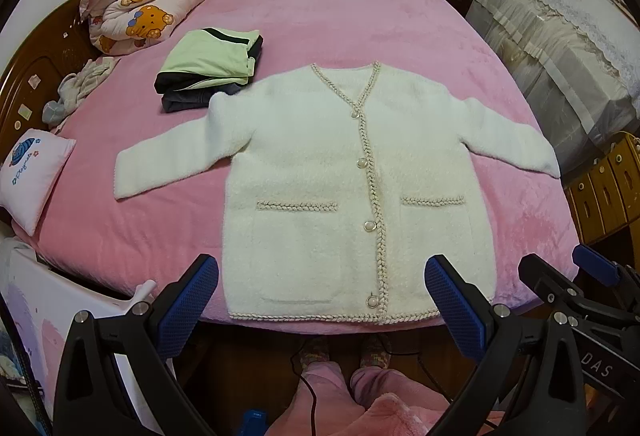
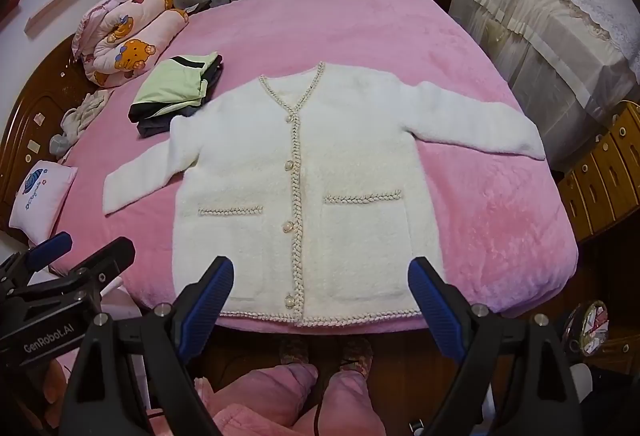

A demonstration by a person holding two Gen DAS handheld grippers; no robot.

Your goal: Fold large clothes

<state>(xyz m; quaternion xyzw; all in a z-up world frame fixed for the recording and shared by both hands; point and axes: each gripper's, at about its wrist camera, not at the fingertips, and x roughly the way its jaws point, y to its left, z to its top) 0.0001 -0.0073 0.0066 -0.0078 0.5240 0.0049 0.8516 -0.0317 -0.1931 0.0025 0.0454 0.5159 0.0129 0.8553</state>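
Note:
A white fluffy cardigan (image 1: pixel 340 172) (image 2: pixel 320 172) with braided trim and pearl buttons lies flat and buttoned on the pink bed (image 1: pixel 360 24) (image 2: pixel 340 24), both sleeves spread out, its hem at the near edge. My left gripper (image 1: pixel 324 300) hovers open above the hem, nothing between its blue pads. My right gripper (image 2: pixel 320 300) also hangs open over the hem, empty. Each gripper shows at the side of the other's view: the right one (image 1: pixel 568 276) and the left one (image 2: pixel 88 252).
A folded green and dark clothes stack (image 1: pixel 212 68) (image 2: pixel 176 92) lies by the left shoulder. A rolled bear-print quilt (image 1: pixel 140 4), a small pink pillow (image 1: pixel 32 176) and loose socks (image 1: pixel 76 88) sit at left. A covered cabinet (image 1: pixel 560 48) and wooden drawers (image 1: pixel 608 184) stand right. The person's pink-trousered legs (image 1: pixel 340 384) are below.

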